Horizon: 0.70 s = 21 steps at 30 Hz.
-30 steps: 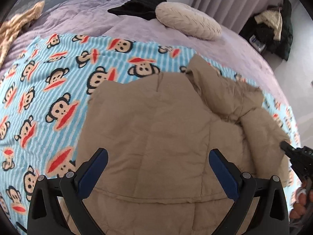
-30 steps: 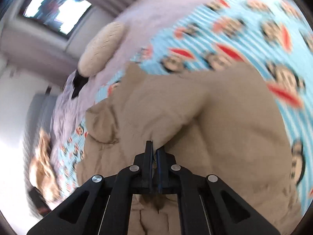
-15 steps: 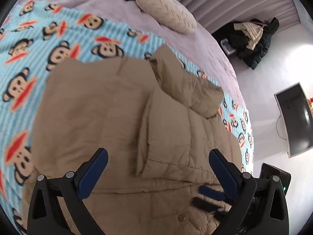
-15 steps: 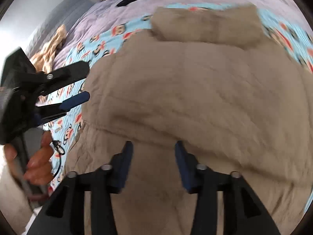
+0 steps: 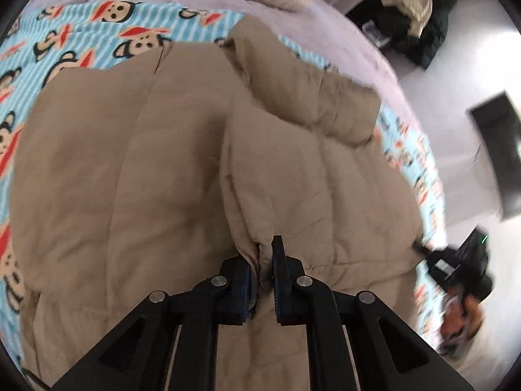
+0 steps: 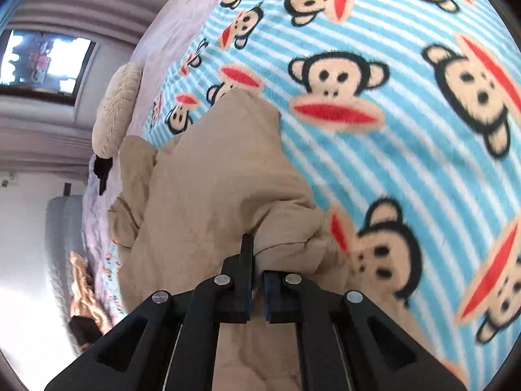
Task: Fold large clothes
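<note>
Left wrist view: your left hand-held gripper (image 5: 265, 260) has just clenched onto a fold of the tan jacket (image 5: 146, 169), which lies spread on the monkey-print blanket (image 5: 81, 32) covering the bed. Right wrist view: your right hand-held gripper (image 6: 257, 270) has just closed, pinching the jacket's edge beside the blanket, a pillow (image 6: 115, 107) beyond.

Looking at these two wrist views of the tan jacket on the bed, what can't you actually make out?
- Left wrist view: the tan jacket's lower hem is covered by the left gripper.
- Left wrist view: the right gripper and the hand holding it are motion-blurred at the right edge.
- Right wrist view: the fabric pinched in the right gripper; which part of the jacket it is cannot be told.
- Right wrist view: the dark garment beside the cushion is too small to identify.
</note>
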Tool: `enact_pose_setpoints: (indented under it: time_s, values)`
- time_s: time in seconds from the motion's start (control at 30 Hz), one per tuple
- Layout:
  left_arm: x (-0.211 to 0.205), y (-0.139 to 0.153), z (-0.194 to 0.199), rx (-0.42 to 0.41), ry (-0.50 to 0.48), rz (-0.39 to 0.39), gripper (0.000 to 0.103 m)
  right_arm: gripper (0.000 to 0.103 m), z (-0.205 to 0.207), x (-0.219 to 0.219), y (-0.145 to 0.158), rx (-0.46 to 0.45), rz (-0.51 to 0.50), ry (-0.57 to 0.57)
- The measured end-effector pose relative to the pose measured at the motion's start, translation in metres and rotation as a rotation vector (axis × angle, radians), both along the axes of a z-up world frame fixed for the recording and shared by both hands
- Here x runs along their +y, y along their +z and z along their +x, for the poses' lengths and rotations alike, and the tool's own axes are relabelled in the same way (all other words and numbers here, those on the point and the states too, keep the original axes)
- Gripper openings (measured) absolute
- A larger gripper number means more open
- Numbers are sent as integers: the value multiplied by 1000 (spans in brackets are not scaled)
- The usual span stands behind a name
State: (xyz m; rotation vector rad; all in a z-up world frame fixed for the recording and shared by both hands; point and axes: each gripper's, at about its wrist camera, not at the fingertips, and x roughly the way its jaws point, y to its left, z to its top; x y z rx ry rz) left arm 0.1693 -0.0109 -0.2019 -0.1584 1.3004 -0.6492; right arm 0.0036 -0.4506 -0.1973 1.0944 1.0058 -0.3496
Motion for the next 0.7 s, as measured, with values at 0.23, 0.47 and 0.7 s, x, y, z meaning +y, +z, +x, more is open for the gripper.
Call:
enact_pose_setpoints:
  time_s: [0.23, 0.47, 0.7]
  values:
    - [5, -4, 6, -25, 38, 88, 19, 5, -3, 10, -9, 38, -34, 56]
    - [32, 49, 6, -223, 96, 220, 55, 11, 2, 19, 11, 86, -61, 143]
    - [6, 63, 13, -276, 3, 193, 55, 11, 0, 27, 64, 23, -329, 245]
